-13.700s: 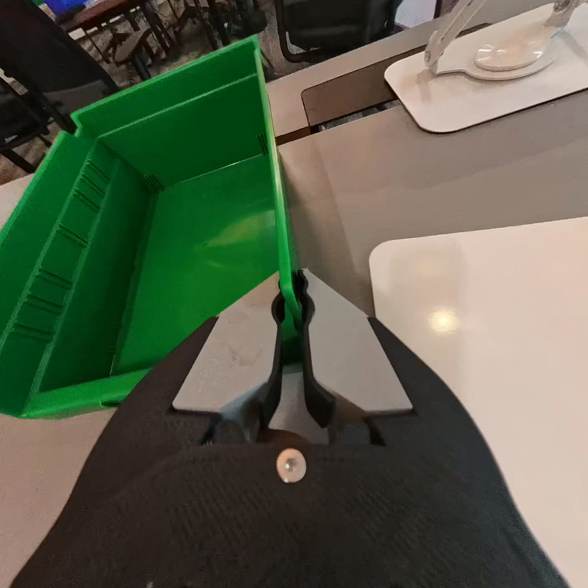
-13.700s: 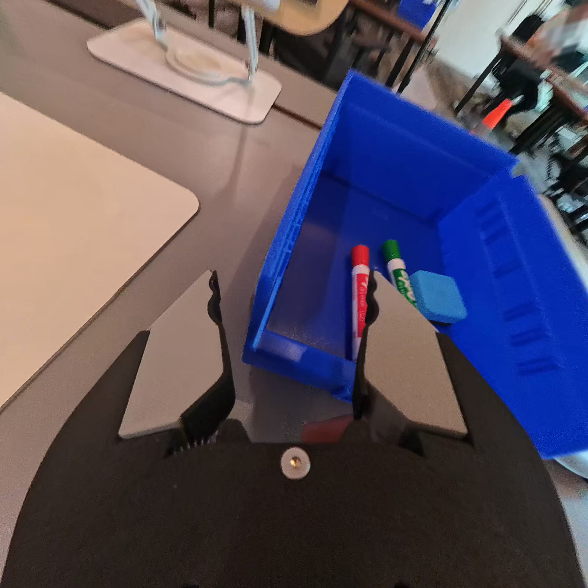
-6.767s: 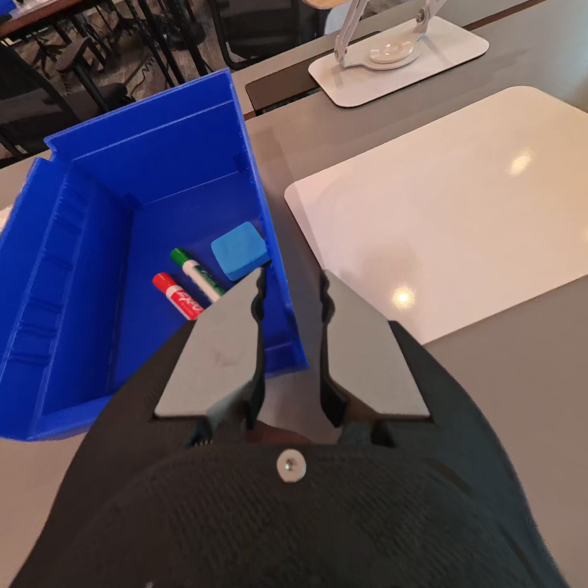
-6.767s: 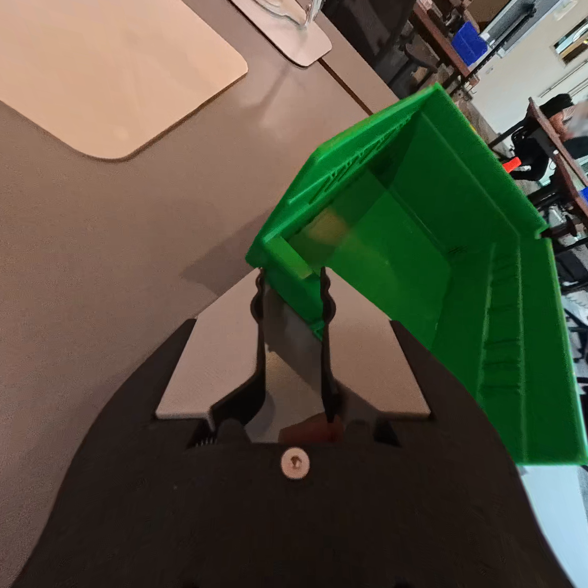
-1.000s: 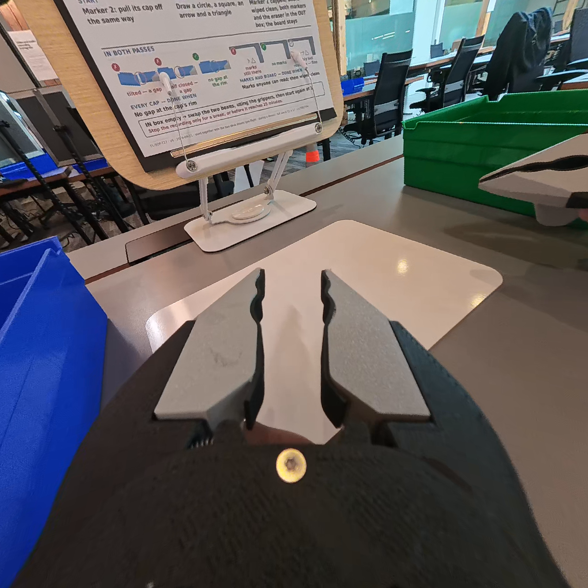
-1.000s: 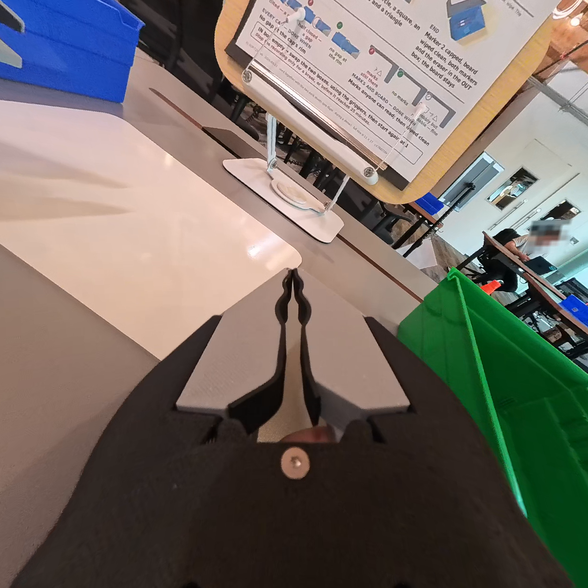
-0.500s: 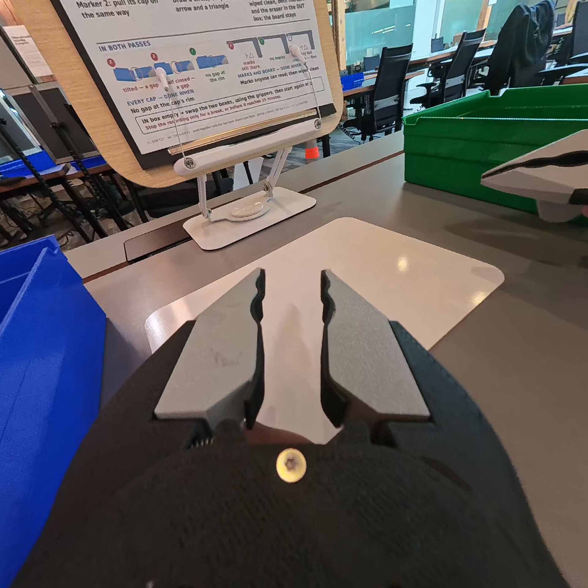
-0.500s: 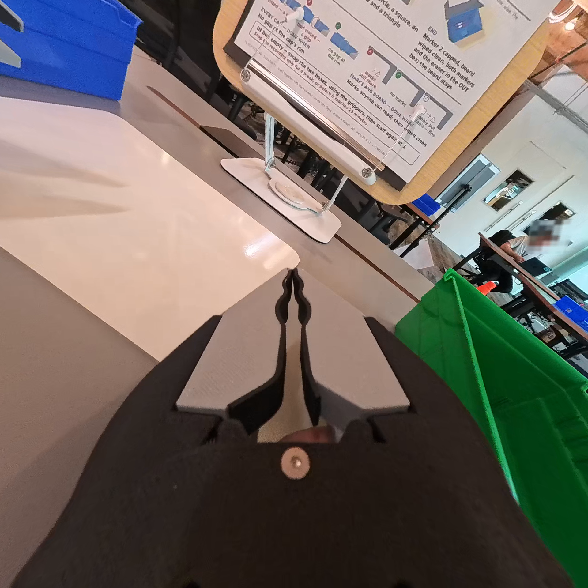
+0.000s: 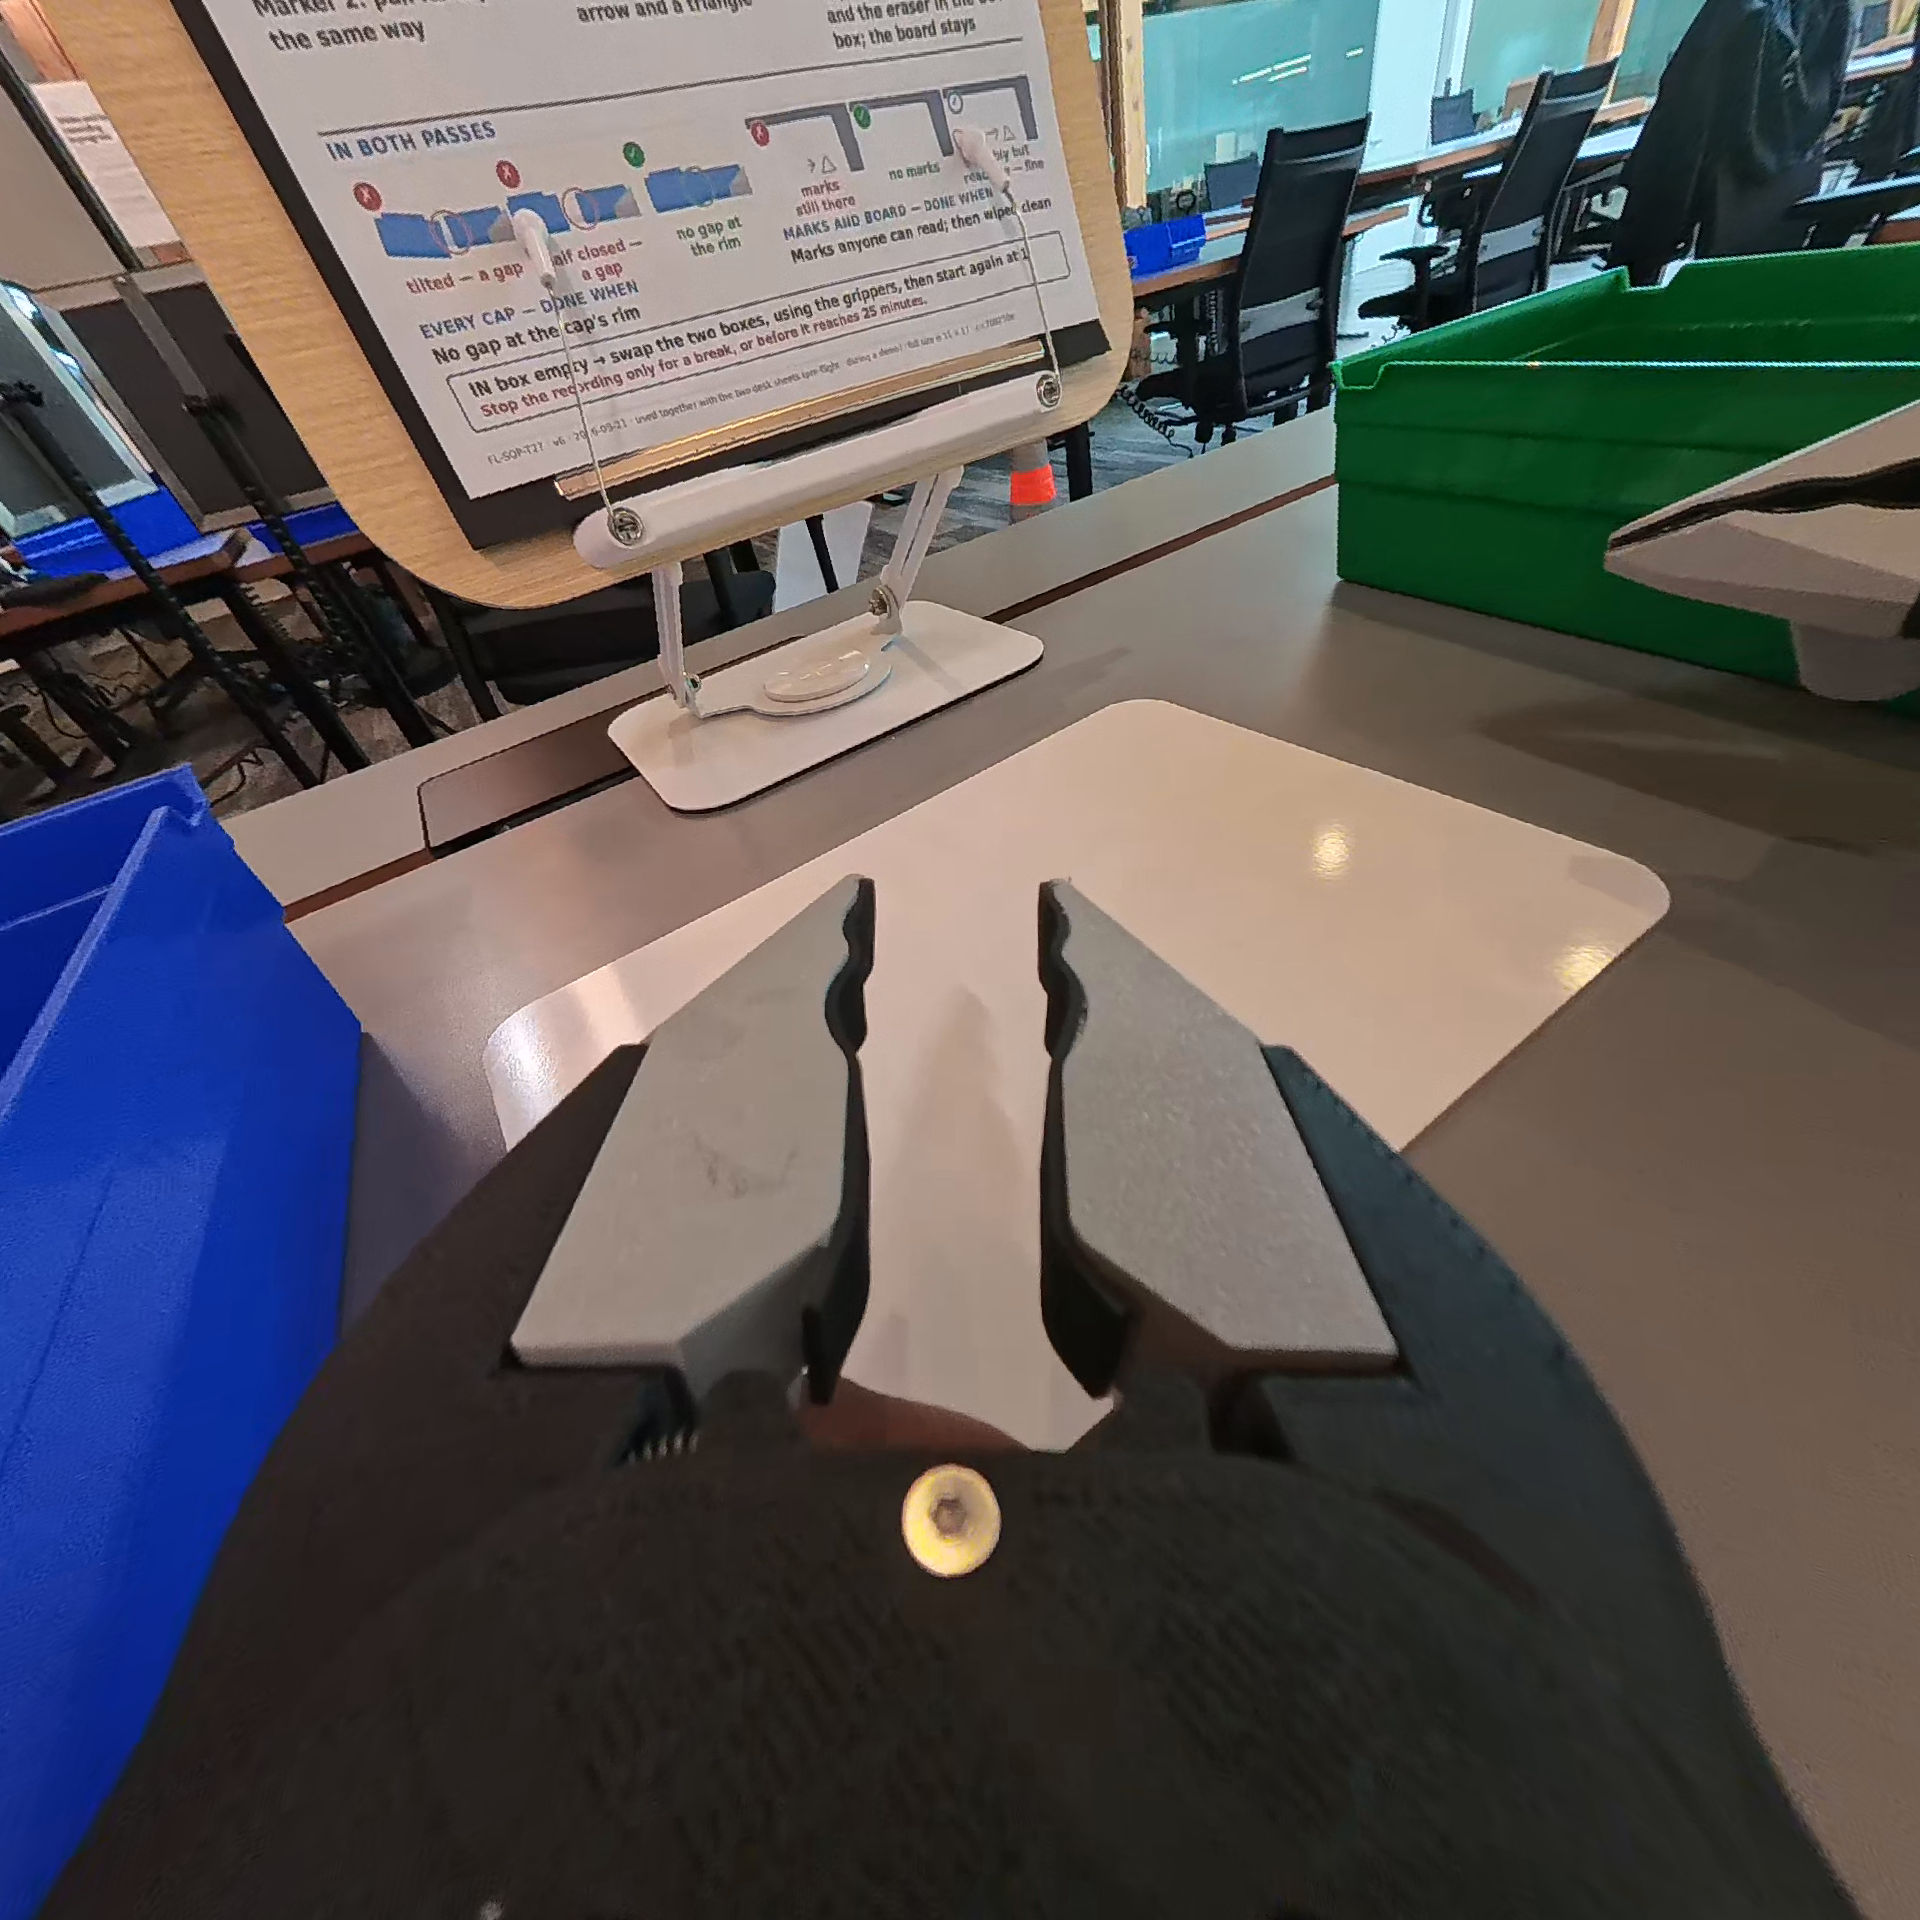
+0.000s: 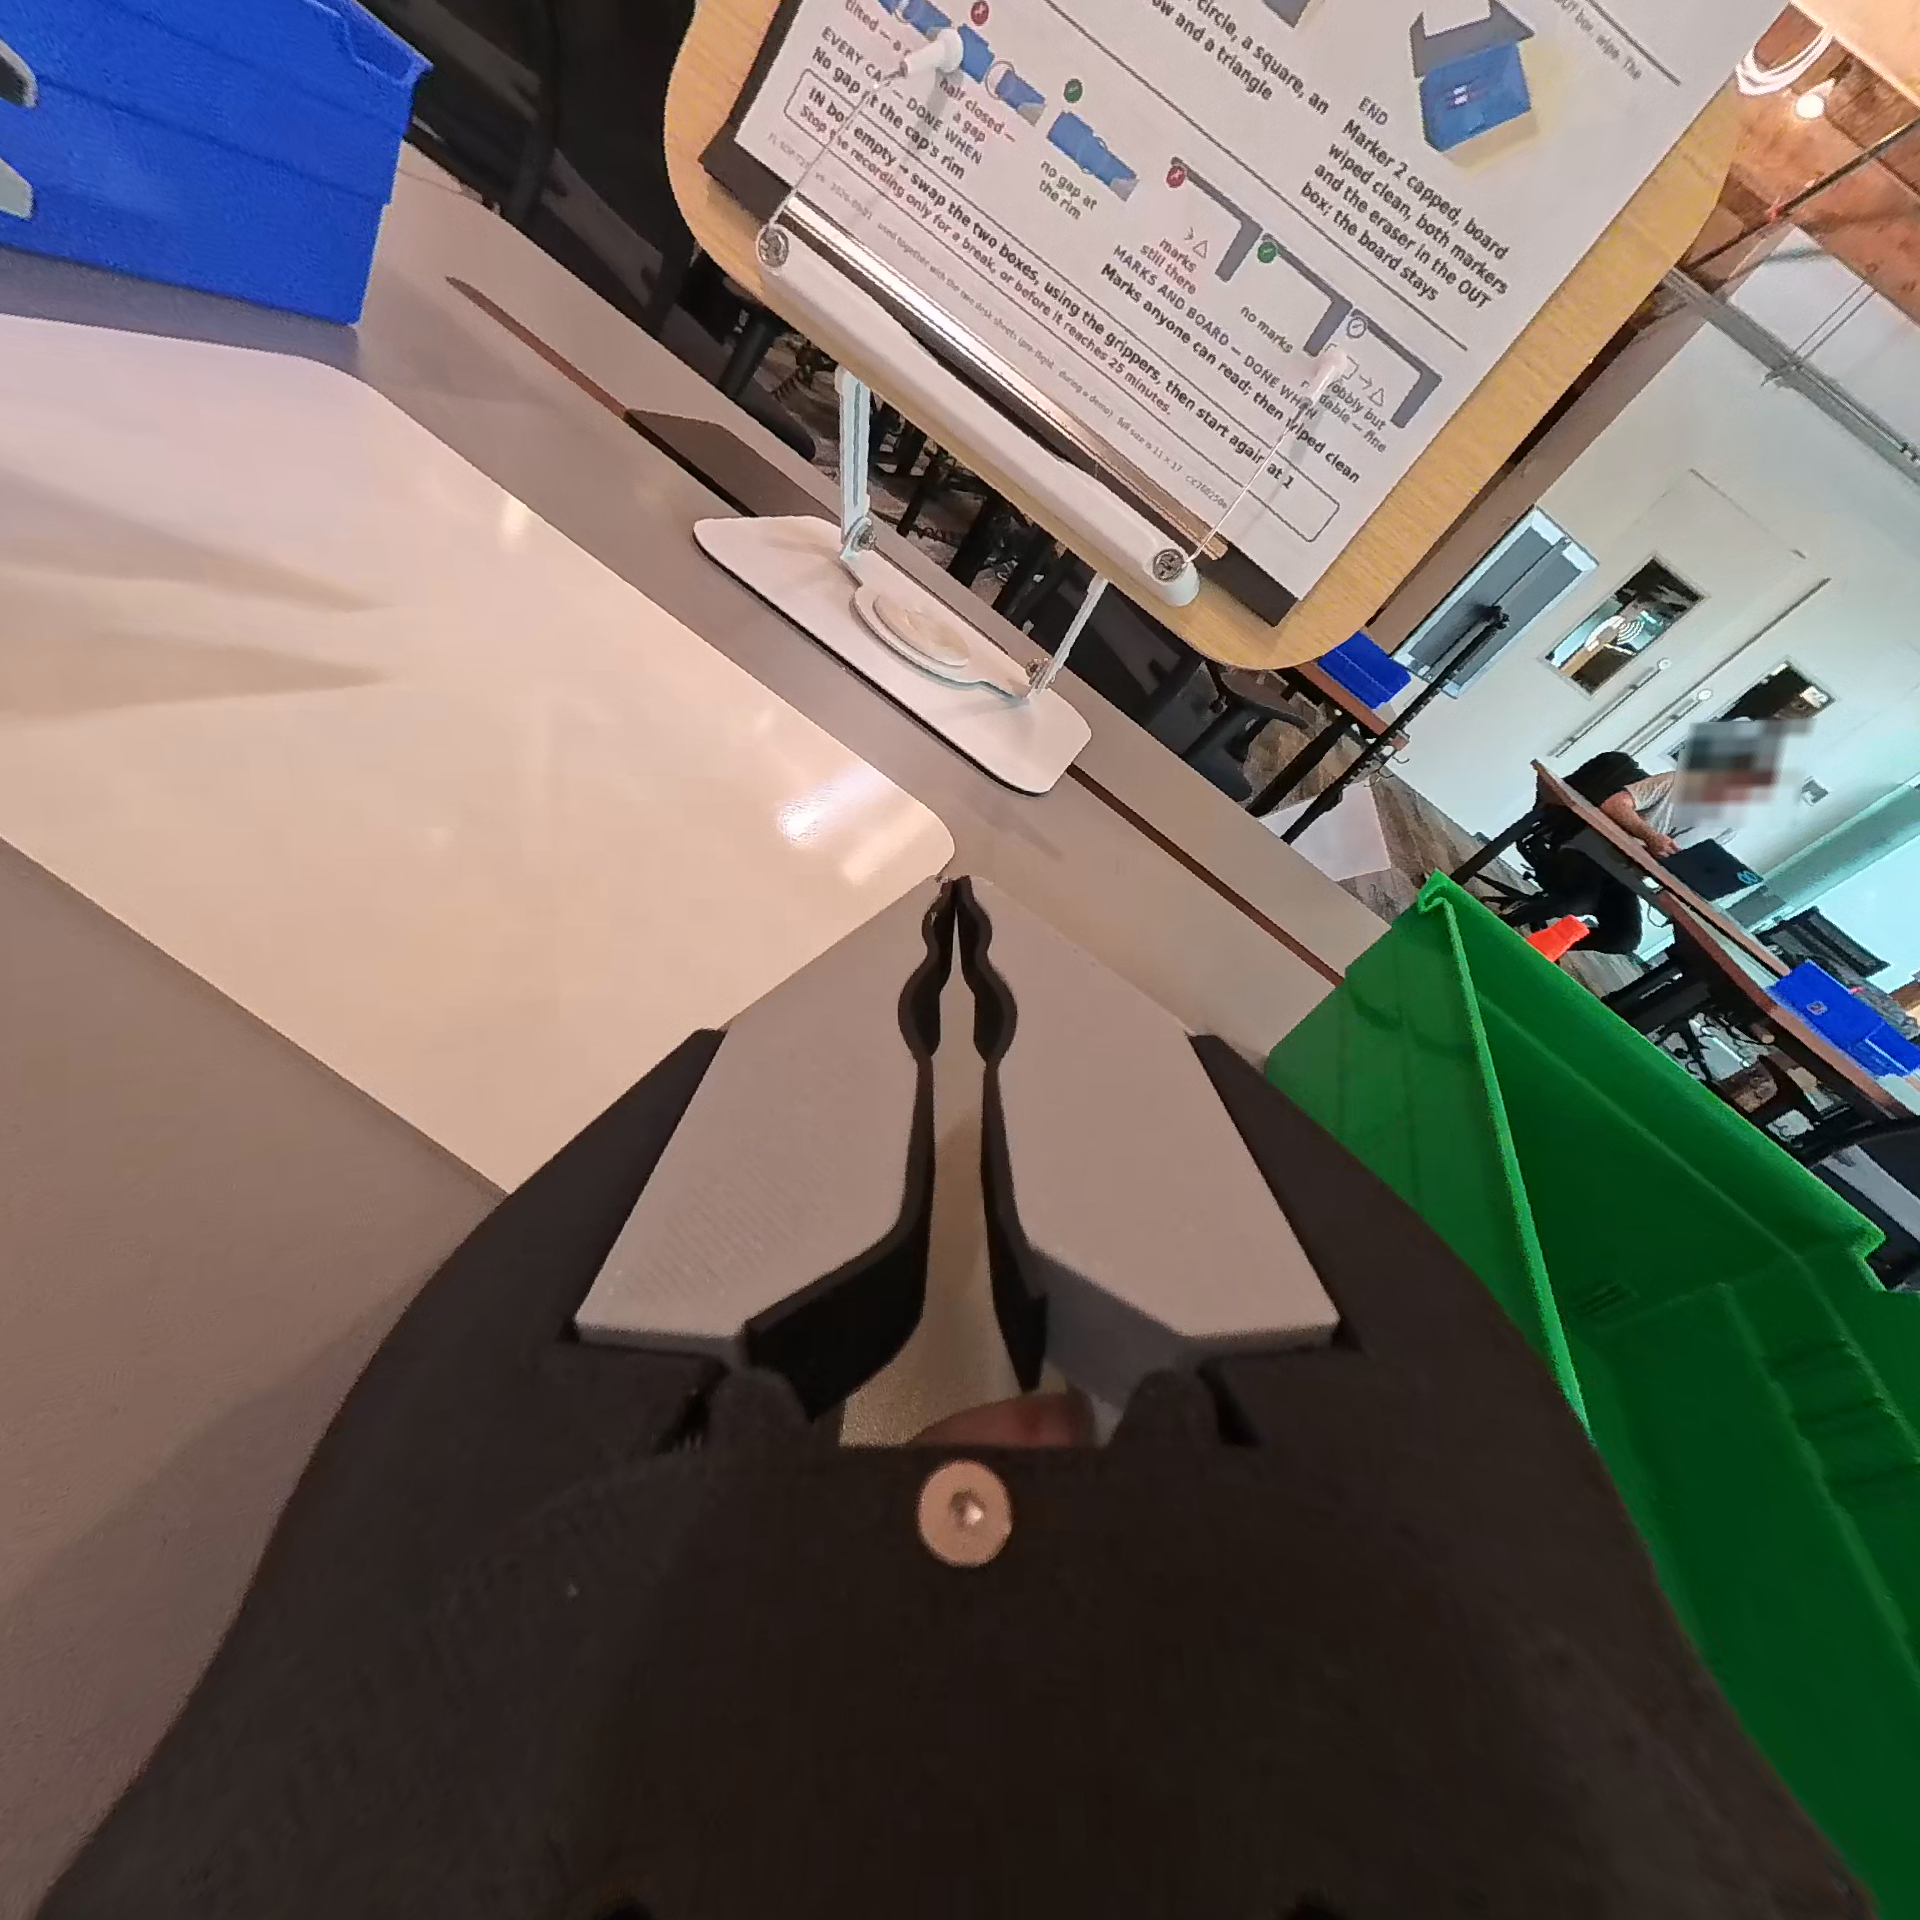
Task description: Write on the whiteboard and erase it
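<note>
White and glossy, the whiteboard lies flat on the grey counter, its surface bare of marks and showing only glints of ceiling light. Over the whiteboard's near edge hangs the left gripper, its two grey fingers parted by a moderate gap with nothing between them; the board shows through that gap. To the whiteboard's right side, the right gripper is held just off the board's rounded corner, its jaws pressed together so that the tips meet, and it grasps nothing; in the left wrist view its closed grey tips show above the counter beside the board's right edge. On the whiteboard's left stands a blue bin, close to the board's edge, its inside hidden from both views. On the whiteboard's right stands a green bin, near the corner of the board, with only its walls and ribbed interior in sight. Behind the whiteboard, at the counter's far edge, a white stand holds a wooden-backed board bearing a printed instruction sheet, tilted toward the person. Beyond the whiteboard and the counter, the room holds black office chairs and other desks.
</note>
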The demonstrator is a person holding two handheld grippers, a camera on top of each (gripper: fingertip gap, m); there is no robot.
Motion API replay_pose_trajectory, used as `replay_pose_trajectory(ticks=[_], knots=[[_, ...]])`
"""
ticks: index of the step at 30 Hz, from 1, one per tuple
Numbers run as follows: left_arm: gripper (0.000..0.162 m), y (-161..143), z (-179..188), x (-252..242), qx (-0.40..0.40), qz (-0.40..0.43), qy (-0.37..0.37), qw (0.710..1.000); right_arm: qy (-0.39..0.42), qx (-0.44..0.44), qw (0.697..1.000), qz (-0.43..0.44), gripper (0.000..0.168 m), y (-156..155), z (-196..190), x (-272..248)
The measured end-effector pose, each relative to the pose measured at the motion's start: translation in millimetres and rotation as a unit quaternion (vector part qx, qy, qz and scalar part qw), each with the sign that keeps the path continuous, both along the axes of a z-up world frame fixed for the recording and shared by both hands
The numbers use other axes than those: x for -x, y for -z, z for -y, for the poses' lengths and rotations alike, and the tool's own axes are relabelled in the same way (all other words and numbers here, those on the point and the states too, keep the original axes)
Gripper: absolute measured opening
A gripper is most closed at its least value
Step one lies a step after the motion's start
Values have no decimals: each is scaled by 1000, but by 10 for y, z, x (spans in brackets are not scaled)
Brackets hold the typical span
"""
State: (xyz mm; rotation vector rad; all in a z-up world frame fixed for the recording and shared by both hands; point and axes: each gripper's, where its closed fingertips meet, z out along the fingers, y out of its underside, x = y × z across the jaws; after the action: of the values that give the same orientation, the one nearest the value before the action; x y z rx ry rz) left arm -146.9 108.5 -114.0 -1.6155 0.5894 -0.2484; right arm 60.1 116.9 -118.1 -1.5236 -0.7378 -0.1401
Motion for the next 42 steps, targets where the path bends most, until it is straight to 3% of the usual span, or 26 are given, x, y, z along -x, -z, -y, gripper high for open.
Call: replay_pose_trajectory(ticks=[8,14,24,27,38,40,42], knots=[[28,-2,-2,9,0,2,-2,1000,-5,6,1000,3,0,24,5,17],[28,-42,-16,66,-20,-3,-25,999,-34,65,997,22,0,211,31,86],[46,-85,-1,93,-23,9,-38,999,-97,134,986,32,0,389,133,272],[62,-102,-13,115,-32,7,-50,998,-89,121,988,28,0,353,125,261],[63,-141,100,66,-22,42,-40,998,-56,93,994,19,0,271,71,170],[66,-233,186,37,11,61,-29,998,-47,89,995,23,0,272,57,150],[65,-513,261,62,19,76,-14,997,-42,90,995,25,0,276,44,137]])
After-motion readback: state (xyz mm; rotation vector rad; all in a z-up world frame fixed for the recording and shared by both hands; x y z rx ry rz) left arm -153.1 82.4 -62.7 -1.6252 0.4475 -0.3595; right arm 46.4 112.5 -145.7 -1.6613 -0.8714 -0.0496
